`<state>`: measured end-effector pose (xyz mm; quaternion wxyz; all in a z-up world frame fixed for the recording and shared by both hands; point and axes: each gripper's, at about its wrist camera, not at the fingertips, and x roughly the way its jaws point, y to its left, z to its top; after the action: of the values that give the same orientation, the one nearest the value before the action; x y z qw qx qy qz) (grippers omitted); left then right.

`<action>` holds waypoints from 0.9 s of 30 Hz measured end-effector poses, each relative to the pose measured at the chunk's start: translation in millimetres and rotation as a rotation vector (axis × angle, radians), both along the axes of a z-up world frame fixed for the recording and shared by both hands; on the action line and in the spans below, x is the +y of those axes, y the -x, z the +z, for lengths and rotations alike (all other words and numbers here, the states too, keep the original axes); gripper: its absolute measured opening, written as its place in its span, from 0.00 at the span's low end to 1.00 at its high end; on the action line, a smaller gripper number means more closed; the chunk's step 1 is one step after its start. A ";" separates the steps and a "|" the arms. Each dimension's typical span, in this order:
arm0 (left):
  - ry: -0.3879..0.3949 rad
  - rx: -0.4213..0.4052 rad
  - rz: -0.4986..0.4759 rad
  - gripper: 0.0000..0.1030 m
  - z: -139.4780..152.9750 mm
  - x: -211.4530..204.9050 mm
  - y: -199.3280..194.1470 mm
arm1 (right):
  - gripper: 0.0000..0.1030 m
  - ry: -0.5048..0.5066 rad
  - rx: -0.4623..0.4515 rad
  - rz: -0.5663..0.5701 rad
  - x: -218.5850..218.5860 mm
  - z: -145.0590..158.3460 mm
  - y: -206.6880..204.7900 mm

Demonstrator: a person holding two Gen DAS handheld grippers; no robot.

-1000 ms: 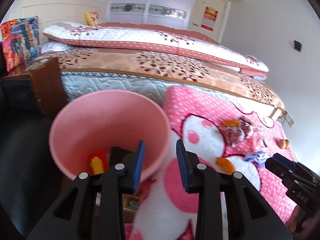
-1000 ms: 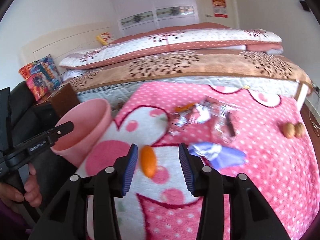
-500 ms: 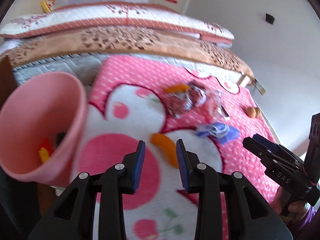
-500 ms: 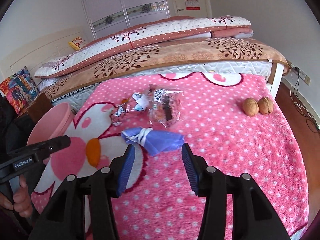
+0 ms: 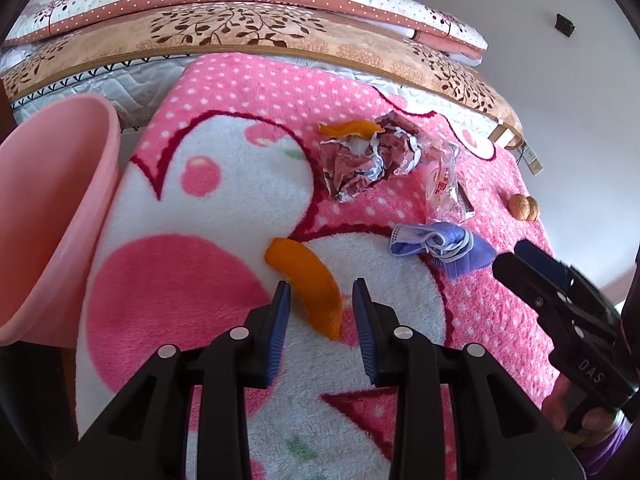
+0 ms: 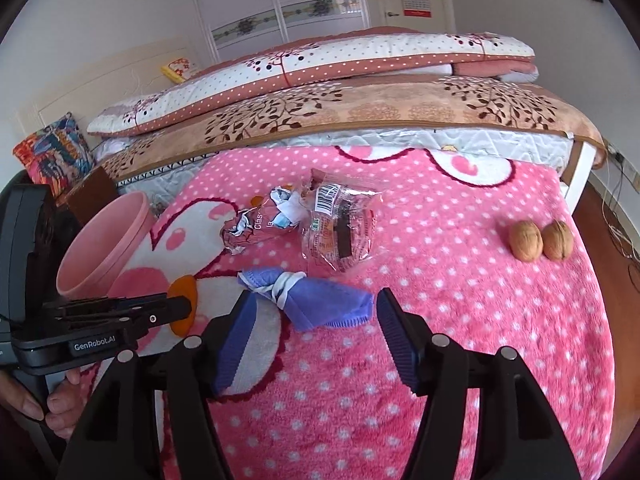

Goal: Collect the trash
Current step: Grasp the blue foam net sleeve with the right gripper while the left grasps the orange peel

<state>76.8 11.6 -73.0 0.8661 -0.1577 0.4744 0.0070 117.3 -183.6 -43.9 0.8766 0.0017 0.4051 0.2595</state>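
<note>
Now your left gripper [image 5: 320, 312] tilts down with its jaws apart around the curved orange peel [image 5: 310, 282] on the pink fleece blanket [image 5: 256, 92], untouched. Your right gripper [image 6: 316, 320] is opening over the crumpled blue face mask [image 6: 316, 300]. "GenRobot.AI" and "DAS" mark the tools; the foil wrapper [image 6: 256, 228] reads "Clas".

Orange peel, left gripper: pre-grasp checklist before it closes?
1. Left gripper jaws apart, pads not pressing: ok.
2. Orange peel near end between the jaws: ok.
3. Peel lying free on the pink blanket, nothing on top: ok.
4. Pink bin upright, mouth open, beside the blanket: ok.
5. Right gripper clear of the peel, jaws opening around the blue mask: ok.
6. Peel's underside snagged in the fleece: cannot tell.
</note>
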 end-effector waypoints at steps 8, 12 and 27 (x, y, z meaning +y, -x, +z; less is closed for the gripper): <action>-0.023 -0.031 -0.012 0.12 7.1 1.1 4.0 | 0.63 0.076 0.009 0.070 14.8 -11.1 -19.5; -0.047 -0.067 -0.028 0.12 14.2 -0.6 8.3 | 0.63 0.077 0.058 0.082 17.9 -21.9 -30.2; -0.048 -0.131 -0.035 0.12 28.2 9.2 20.1 | 0.63 -0.083 0.202 0.175 25.1 -4.8 17.5</action>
<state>56.7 20.8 -44.8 0.8988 -0.1286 0.4190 -0.0068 99.7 -158.5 -48.7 0.8046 0.0287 0.4789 0.3501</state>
